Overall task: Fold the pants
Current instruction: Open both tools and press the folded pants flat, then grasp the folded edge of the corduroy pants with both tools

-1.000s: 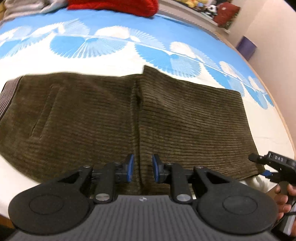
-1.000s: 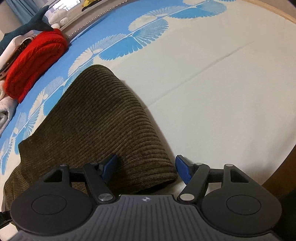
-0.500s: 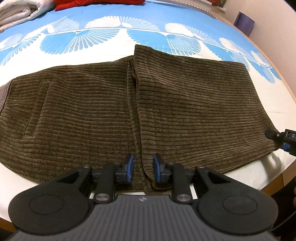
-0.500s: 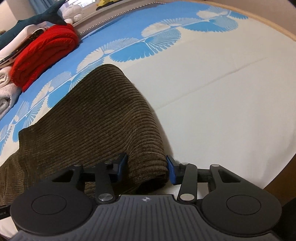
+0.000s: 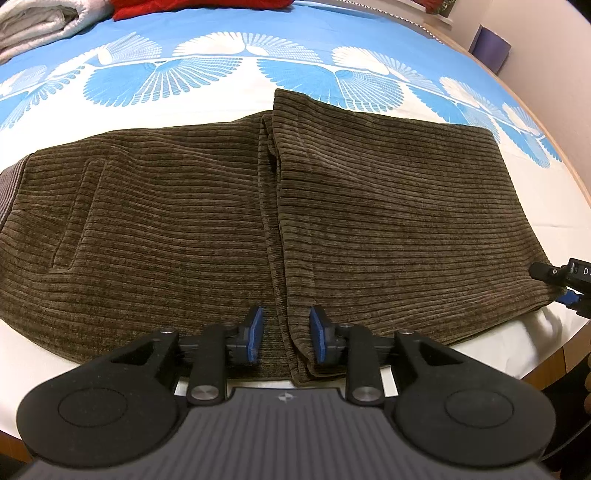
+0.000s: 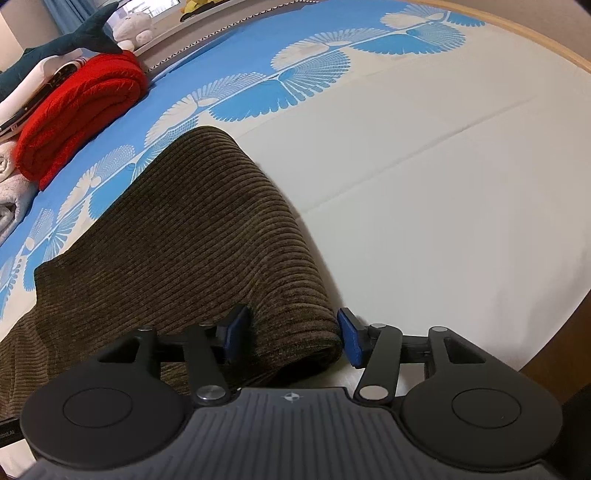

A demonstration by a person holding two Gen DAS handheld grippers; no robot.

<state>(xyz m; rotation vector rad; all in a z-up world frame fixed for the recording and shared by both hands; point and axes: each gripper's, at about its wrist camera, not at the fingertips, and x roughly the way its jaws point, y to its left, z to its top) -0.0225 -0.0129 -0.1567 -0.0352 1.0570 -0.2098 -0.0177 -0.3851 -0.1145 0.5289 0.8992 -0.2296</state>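
Observation:
Brown corduroy pants (image 5: 184,229) lie flat across the bed, the leg part folded over on the right with its edge running down the middle. My left gripper (image 5: 285,338) is open, its blue pads either side of that folded edge at the near hem. My right gripper (image 6: 291,338) is open around the rounded fold of the pants (image 6: 192,236) at their right end, the pads not pressing the cloth. The right gripper's tip also shows in the left wrist view (image 5: 565,280) at the pants' right corner.
The bed sheet (image 6: 424,192) is cream with a blue fan pattern (image 5: 303,70). A red folded blanket (image 6: 77,107), grey towels (image 5: 40,26) and plush toys (image 6: 133,26) lie at the far side. The wooden bed edge (image 6: 554,332) runs close on the right.
The left gripper has drawn nearer the folded edge at the near hem and lowered. The right gripper's jaws narrowed around the rounded fold over the second, moving in from beside it.

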